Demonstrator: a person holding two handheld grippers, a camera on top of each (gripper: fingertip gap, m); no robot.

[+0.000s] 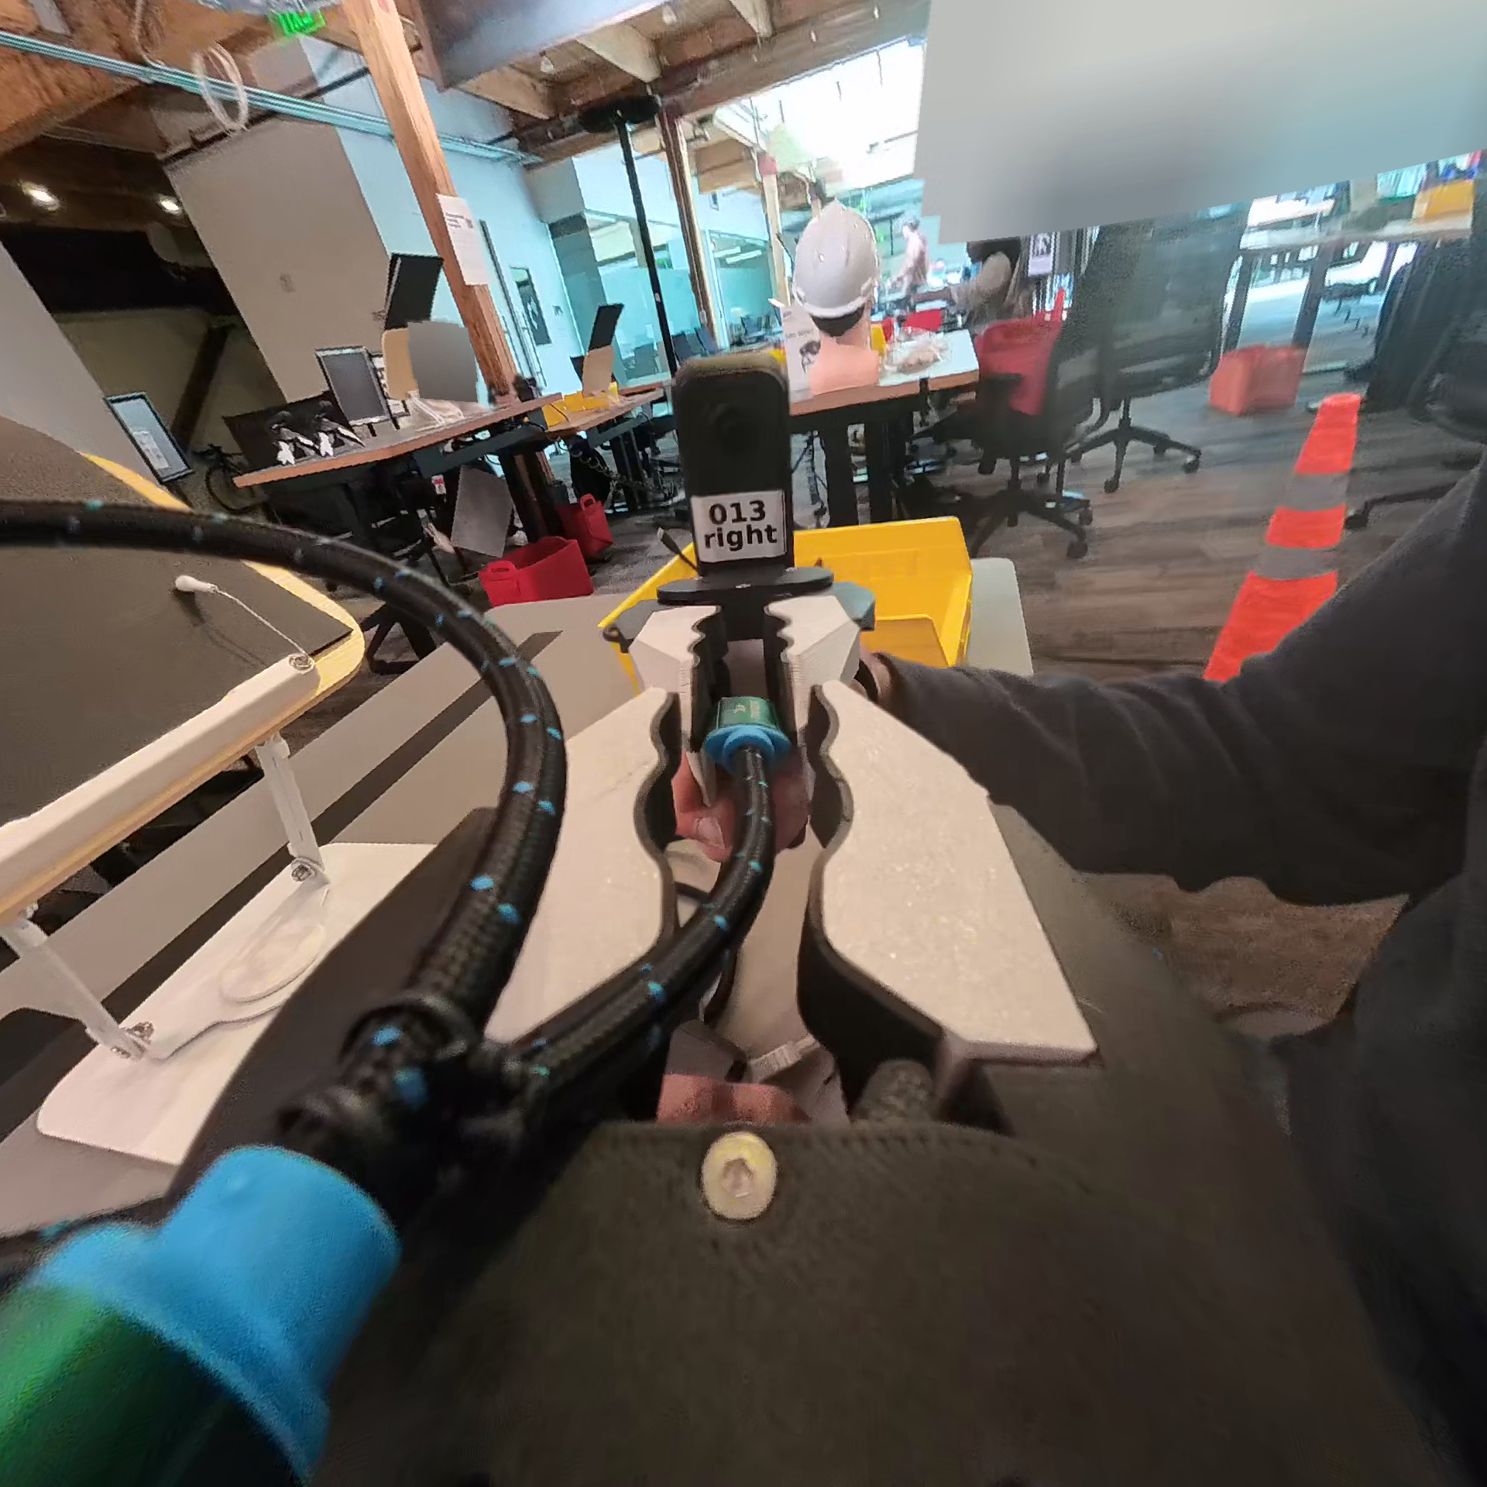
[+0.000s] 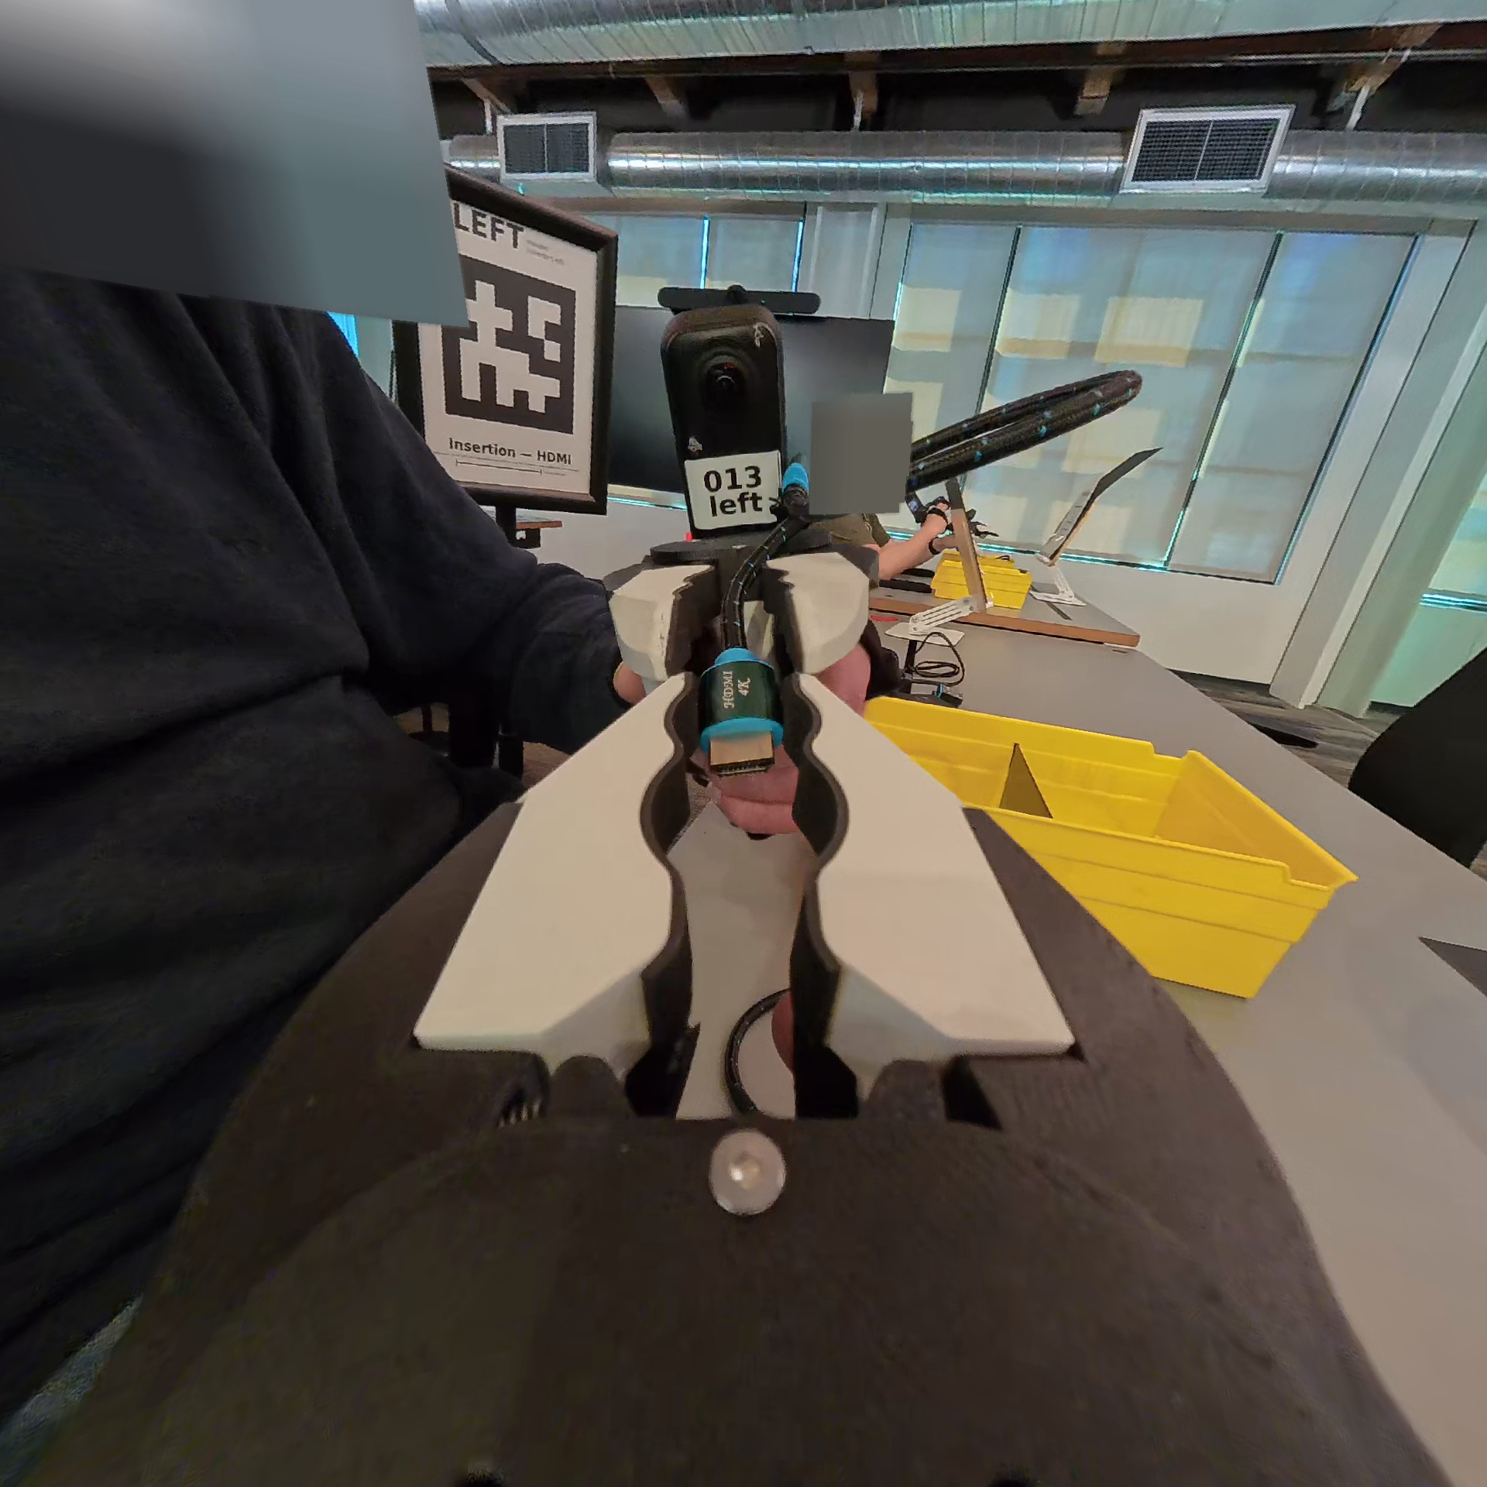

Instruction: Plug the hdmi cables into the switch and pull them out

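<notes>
Bright, even indoor daylight in both views. Right wrist view: light pours through tall shaded windows (image 2: 1126, 386) behind, panes slightly washed out, yellow bin (image 2: 1143, 869) vivid, soft shadows only. Left wrist view: distant glazing blown pale, ceiling spots (image 1: 36, 193) glowing in dim left corner. Strong fisheye bend at edges; beams and window frames curve. Nearest things soft: blue-green plug (image 1: 185, 1320) at lower left blurred, black braided cable (image 1: 531, 772) smeared near lens. Dark sleeve (image 2: 201, 603) loses detail. Grey blurred patches overlaid.
</notes>
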